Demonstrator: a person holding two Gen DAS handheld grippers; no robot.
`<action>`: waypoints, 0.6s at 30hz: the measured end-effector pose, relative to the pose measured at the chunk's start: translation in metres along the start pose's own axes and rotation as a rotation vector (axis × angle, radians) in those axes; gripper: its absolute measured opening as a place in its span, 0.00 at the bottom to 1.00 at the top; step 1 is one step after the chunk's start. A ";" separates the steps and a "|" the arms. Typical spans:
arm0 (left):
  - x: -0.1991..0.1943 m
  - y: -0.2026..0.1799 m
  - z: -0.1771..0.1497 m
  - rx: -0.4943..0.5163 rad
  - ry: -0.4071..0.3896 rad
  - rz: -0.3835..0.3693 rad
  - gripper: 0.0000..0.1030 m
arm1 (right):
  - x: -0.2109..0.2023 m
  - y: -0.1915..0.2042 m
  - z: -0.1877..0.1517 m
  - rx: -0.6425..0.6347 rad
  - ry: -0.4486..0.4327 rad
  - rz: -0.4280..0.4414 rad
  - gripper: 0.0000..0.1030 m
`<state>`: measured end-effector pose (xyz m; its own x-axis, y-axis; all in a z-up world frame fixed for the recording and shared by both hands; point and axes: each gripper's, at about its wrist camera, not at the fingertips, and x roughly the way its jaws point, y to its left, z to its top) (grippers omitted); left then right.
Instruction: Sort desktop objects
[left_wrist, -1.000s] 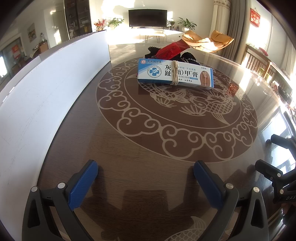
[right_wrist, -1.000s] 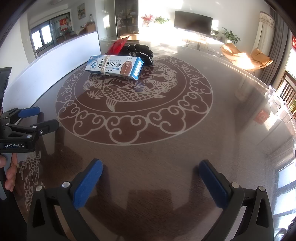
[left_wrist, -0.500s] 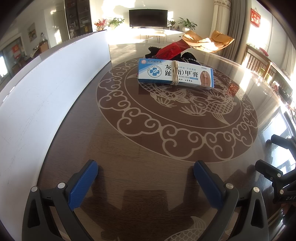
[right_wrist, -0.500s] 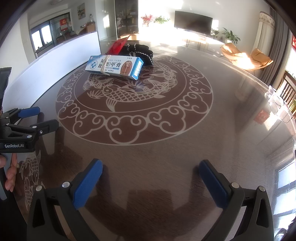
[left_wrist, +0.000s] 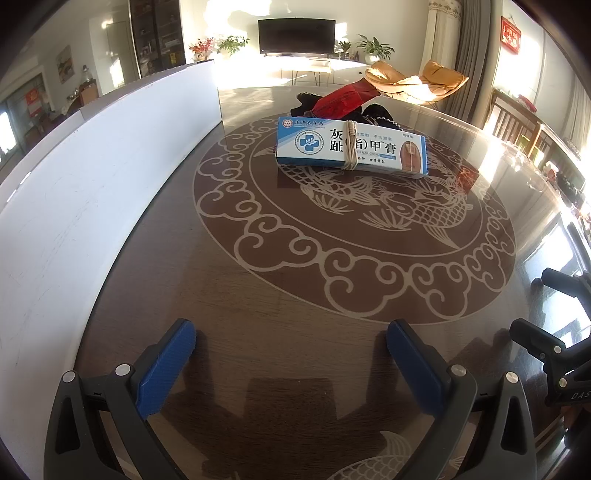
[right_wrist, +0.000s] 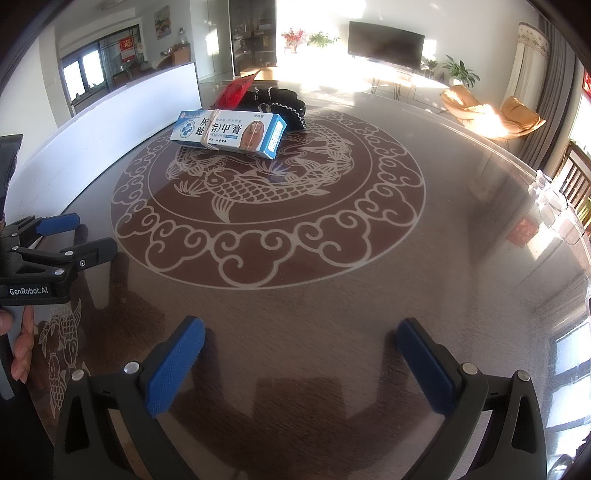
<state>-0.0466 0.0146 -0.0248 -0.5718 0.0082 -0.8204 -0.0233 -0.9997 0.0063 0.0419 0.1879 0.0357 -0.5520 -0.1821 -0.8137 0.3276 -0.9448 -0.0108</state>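
Observation:
A blue and white cream box (left_wrist: 351, 151) (right_wrist: 229, 133) bound with rubber bands lies on the far side of the round patterned table (left_wrist: 295, 295). Behind it sit a red packet (left_wrist: 345, 99) (right_wrist: 234, 90) and a black fabric item (left_wrist: 373, 112) (right_wrist: 279, 101). My left gripper (left_wrist: 291, 354) stands open near the table's front edge, far from the box, with nothing between its blue pads. My right gripper (right_wrist: 301, 350) is open and empty too. Each gripper shows at the edge of the other's view: the left gripper (right_wrist: 70, 236) and the right gripper (left_wrist: 546, 306).
A long white board (left_wrist: 92, 177) (right_wrist: 110, 122) stands upright along the table's left side. A hand (right_wrist: 20, 347) holds the left gripper's handle. Clear plastic items (right_wrist: 554, 206) sit at the right rim. Chairs and a TV are beyond the table.

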 end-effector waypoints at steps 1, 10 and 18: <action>0.000 0.000 0.001 -0.001 0.001 0.001 1.00 | 0.000 0.000 0.000 0.000 0.000 0.000 1.00; 0.001 0.000 0.001 -0.004 0.001 -0.001 1.00 | 0.000 -0.001 0.000 0.001 0.000 0.001 1.00; 0.000 0.000 0.000 -0.007 0.001 0.001 1.00 | 0.000 -0.001 0.000 0.001 0.000 0.001 1.00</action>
<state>-0.0468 0.0148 -0.0247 -0.5712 0.0071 -0.8208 -0.0172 -0.9998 0.0033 0.0413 0.1883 0.0357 -0.5513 -0.1832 -0.8139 0.3273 -0.9449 -0.0090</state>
